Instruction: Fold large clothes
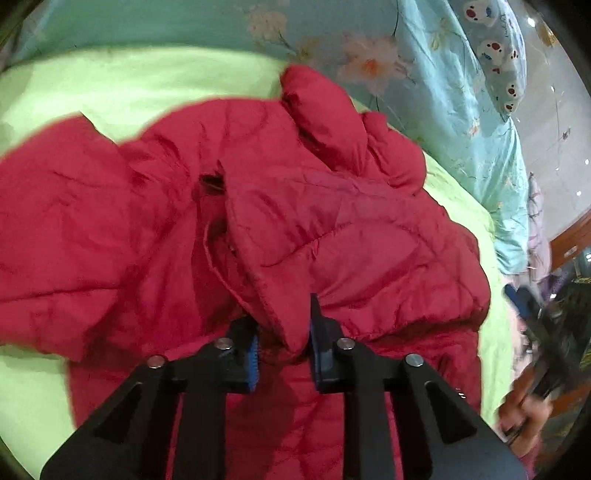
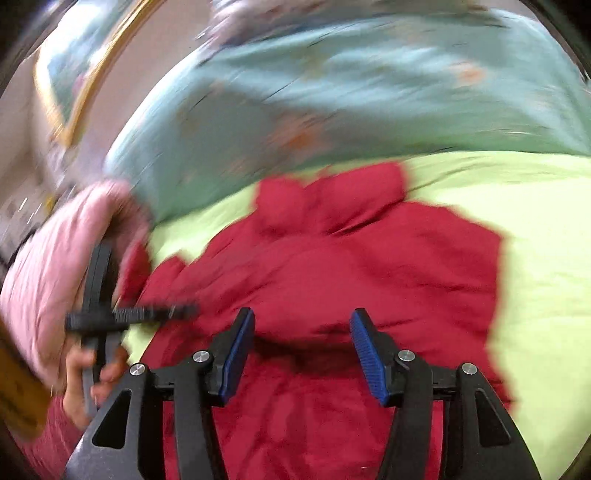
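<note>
While red jacket (image 1: 295,206) lies on bed | left tongs (image 1: 282,343) clenched on its hem | right tongs (image 2: 301,354) released above it

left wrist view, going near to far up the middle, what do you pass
left claw shut on a fold of the red puffer jacket → lime green sheet → teal floral quilt

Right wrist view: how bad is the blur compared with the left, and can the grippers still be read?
Right wrist view: heavy motion smear across the teal quilt and red jacket; the right gripper stays sharp, jaws apart. Left wrist view: mostly crisp, soft at the edges; the left gripper pinches a jacket fold.
</note>
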